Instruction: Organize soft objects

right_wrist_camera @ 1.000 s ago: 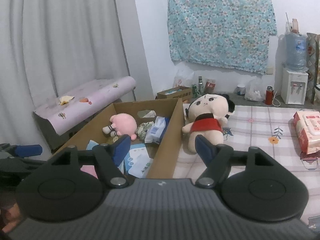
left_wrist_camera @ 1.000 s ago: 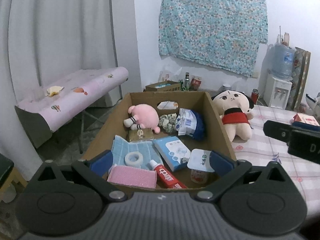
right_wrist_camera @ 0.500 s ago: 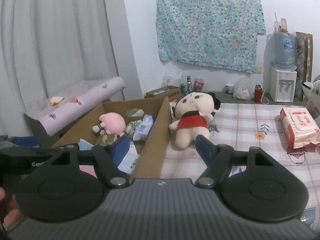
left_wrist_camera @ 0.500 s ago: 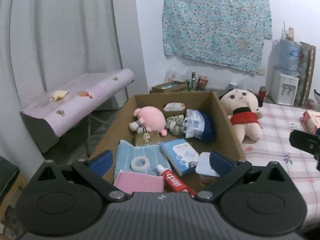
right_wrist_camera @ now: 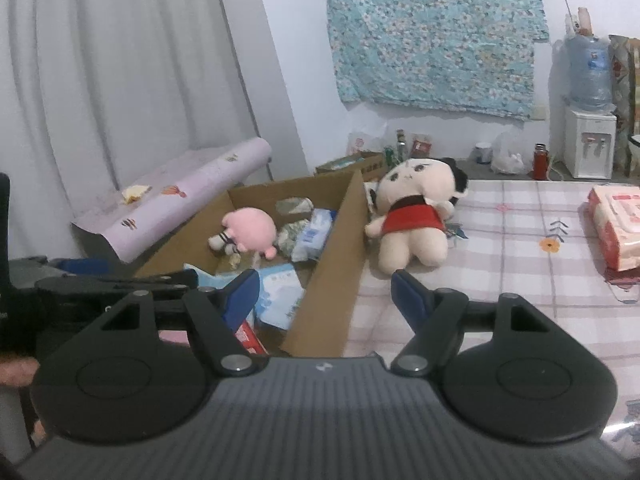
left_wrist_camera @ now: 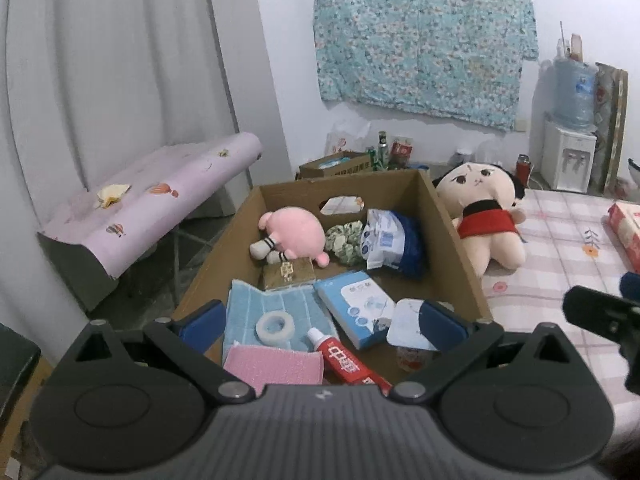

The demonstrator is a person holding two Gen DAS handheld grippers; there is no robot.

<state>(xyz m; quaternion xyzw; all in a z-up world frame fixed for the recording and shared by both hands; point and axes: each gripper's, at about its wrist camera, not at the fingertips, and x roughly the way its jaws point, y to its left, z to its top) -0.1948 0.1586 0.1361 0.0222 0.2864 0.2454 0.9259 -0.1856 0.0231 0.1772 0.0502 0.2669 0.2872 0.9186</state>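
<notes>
Here's the doll (right_wrist_camera: 412, 216), plush and cream-coloured with a red top and black hair, sitting on the checked table (right_wrist_camera: 520, 280) right against the outer wall of the cardboard box (right_wrist_camera: 340, 248); head toward the far edge, legs toward us, long axis running front to back. Inside the box, a round pink plush (left_wrist_camera: 294, 236) lies on its side near the far wall, with a ribbed blue cloth (left_wrist_camera: 276, 312) and a pink sponge (left_wrist_camera: 274, 366) nearer. Against a second ago, both views have shifted only slightly. Left tool (left_wrist_camera: 322, 320): jaws wide apart, empty. Right tool (right_wrist_camera: 324, 292): spread too, nothing between.
</notes>
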